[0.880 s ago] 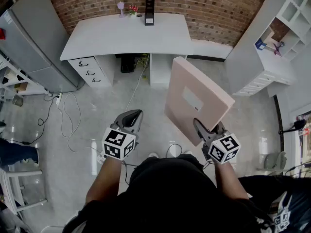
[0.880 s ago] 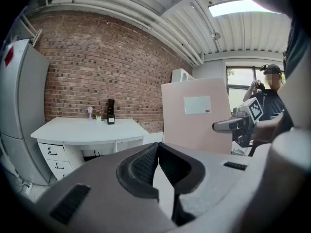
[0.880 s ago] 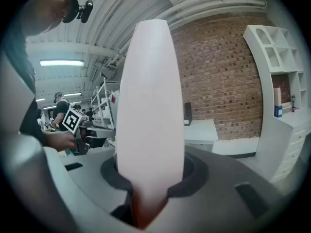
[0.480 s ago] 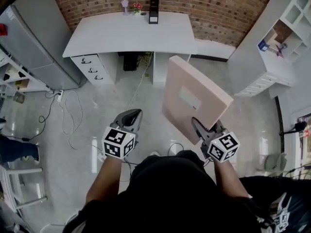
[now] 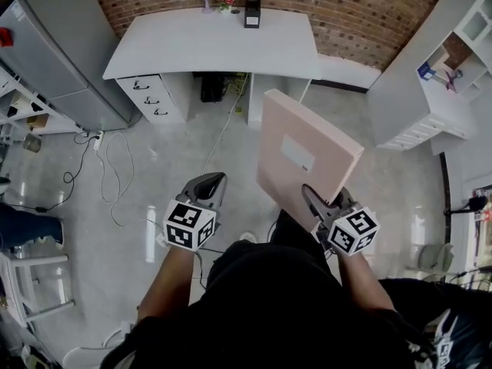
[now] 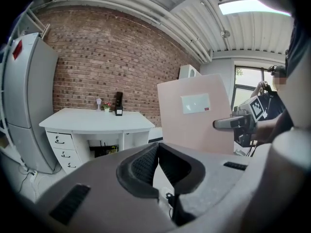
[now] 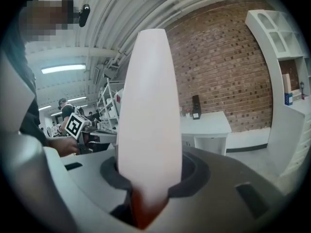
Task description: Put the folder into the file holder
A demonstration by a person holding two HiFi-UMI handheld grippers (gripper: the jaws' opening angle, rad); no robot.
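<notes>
Far left: grey cabinet [image 5: 54, 44]. Loose cables [image 5: 108, 175] trail over the floor beside it.

Left tongs [image 5: 214, 183]: held low in front of the person, pads pressed together, nothing between them. Idle.

Centre, well ahead: white tabletop [image 5: 207, 48] against the brick wall. At its back edge stands a narrow black holder [image 5: 251, 6], presumably the file holder. A small flower pot [image 5: 227, 1] sits just beside it.

Right of centre: pink folder [image 5: 304, 156], upright and tilted, in the air over the floor, well apart from the tabletop. Right tongs [image 5: 323, 203] are clamped on its lower edge near one corner. Nothing else supports it.

Far right: white shelf unit [image 5: 427, 91].

Risks, as judged:
- One low grip on a tall, broad folder gives it much leverage, so it could pivot or slip in the pads on the way over.
- The cables could catch a foot.
- At the holder, a slanted entry could topple it or knock the flower pot.
</notes>
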